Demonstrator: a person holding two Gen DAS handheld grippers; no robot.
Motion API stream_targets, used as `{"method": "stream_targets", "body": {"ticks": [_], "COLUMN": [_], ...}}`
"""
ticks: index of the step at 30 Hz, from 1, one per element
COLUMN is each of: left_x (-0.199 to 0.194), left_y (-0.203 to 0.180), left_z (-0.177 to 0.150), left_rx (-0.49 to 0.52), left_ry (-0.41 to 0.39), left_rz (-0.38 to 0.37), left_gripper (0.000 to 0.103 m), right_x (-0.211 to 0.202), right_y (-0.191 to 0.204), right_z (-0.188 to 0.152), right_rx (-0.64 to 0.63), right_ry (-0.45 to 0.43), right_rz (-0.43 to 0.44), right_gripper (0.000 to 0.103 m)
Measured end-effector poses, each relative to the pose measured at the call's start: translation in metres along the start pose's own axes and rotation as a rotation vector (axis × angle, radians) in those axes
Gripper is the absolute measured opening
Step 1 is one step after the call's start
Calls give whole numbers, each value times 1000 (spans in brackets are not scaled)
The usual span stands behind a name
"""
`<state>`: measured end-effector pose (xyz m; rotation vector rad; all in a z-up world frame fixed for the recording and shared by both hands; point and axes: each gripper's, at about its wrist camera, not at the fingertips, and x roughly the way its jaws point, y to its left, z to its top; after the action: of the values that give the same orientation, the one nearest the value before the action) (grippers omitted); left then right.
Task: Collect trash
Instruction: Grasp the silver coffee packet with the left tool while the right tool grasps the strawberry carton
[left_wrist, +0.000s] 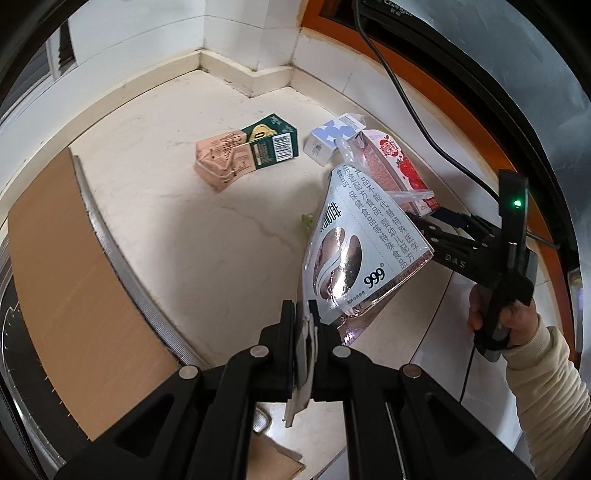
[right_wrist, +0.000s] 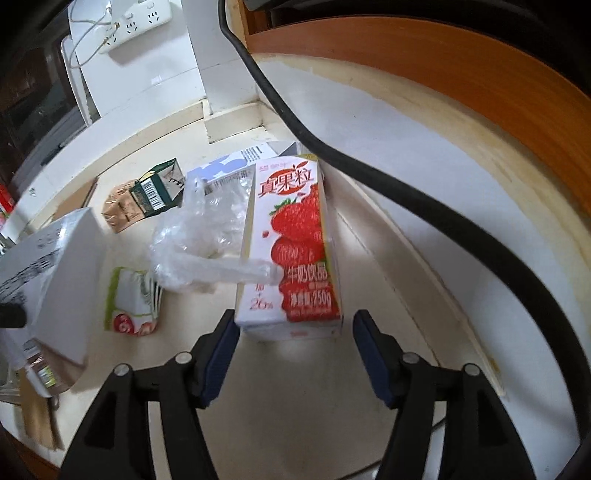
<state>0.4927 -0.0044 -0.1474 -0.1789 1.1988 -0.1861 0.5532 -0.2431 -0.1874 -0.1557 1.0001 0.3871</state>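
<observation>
This looks like a corner of a home, down at floor level: pale marble-look floor tiles (left_wrist: 177, 229) meet a cream skirting board (left_wrist: 236, 74) under white walls. An orange wooden door frame (right_wrist: 461, 62) curves past, and a white power strip (right_wrist: 129, 22) hangs on the wall. Empty drink cartons (left_wrist: 247, 151) lie scattered like household litter.

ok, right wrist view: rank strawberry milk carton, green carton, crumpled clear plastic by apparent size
1. strawberry milk carton, though it is nearest the camera, which inflates it.
2. crumpled clear plastic, sprawling beside it.
3. green carton, farther back, so apparent size understates it.
</observation>
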Motion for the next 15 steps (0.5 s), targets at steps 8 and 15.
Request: {"method": "stream_targets", "body": {"ticks": [8,15], "left_x": [-9,-33], "left_y": [9,9], "left_z": [-10,-33], "left_rx": [-37,-61], "left_ry": [-9,-15], "left_rz": [23,61], "left_gripper": [3,3], "right_x": [17,1], "right_y": [13,11], "right_z": [16,-1], "right_rx": [3,79], "right_ry": [-6,10], "right_rz": [-31,-64], "right_gripper": [64,53]}}
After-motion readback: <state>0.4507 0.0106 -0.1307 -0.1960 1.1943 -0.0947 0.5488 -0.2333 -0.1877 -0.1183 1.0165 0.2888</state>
